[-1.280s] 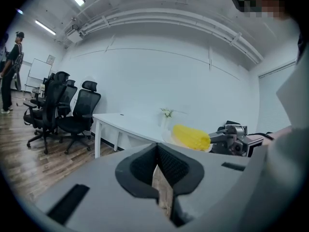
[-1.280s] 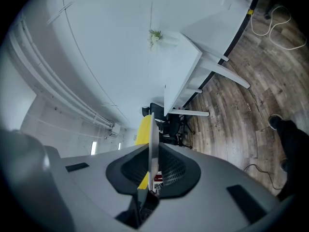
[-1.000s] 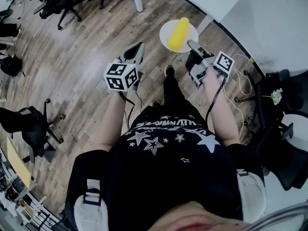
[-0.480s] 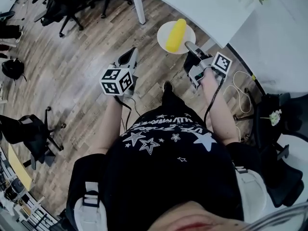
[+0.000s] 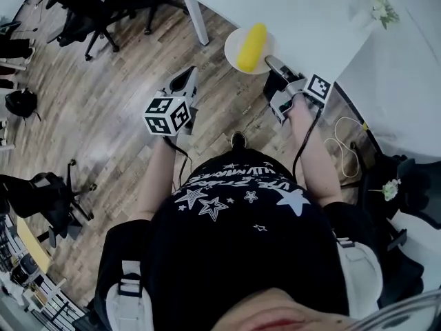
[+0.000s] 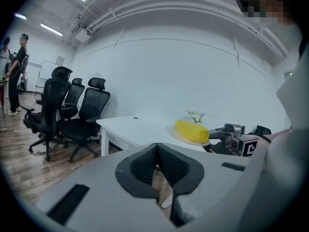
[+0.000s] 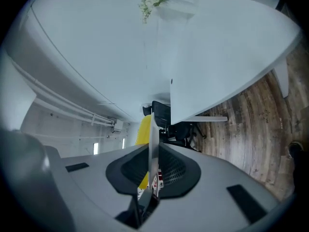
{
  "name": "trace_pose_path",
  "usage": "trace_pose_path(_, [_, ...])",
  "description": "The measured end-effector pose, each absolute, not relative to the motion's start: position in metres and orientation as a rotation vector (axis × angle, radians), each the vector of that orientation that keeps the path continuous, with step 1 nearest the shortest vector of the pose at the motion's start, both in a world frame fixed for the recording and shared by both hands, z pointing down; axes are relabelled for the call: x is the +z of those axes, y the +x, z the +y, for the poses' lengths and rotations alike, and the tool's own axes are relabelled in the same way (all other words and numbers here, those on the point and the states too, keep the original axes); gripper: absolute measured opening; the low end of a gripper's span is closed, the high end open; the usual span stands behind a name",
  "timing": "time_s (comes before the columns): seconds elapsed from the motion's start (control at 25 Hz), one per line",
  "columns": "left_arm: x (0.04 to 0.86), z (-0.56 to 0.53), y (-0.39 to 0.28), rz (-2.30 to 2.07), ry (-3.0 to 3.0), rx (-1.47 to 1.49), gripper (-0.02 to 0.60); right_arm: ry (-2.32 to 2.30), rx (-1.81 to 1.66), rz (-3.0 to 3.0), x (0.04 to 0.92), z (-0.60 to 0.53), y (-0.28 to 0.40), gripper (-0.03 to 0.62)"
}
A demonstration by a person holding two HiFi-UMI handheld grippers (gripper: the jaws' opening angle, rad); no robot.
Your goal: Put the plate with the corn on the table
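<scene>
Head view: the plate [image 5: 234, 45] has its rim nearest the person hidden under the tips of the right gripper [image 5: 271, 62]. The table [image 5: 303, 19] is cut off by the top edge. The office chairs [image 5: 89, 9] run out of frame at top left.

Right gripper view: the plate is seen edge-on, a thin line between the jaws. The corn [image 7: 142, 129] is mostly hidden behind it. The red print [image 7: 156, 181] lower down is too small to read.

Left gripper view: the standing person [image 6: 18, 71] at far left is too small for detail.
</scene>
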State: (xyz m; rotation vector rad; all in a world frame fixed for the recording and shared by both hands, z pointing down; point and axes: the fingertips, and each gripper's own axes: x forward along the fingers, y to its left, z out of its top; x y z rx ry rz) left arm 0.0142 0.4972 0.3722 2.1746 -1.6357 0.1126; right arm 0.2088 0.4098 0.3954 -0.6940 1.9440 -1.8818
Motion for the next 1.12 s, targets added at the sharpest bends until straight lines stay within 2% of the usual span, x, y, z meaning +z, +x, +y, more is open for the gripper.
trace_pose_path(0.64, [0.371, 0.358, 0.019, -1.625, 2.175, 0.116, 0.006, -0.699, -1.875, 1.924, 0.402, 0.283, 0.217, 0.04])
trace_pose_path(1.12, [0.38, 0.23, -0.01, -1.524, 2.24, 0.068, 0.006, -0.76, -1.79, 1.894, 0.403, 0.182, 0.203, 0.04])
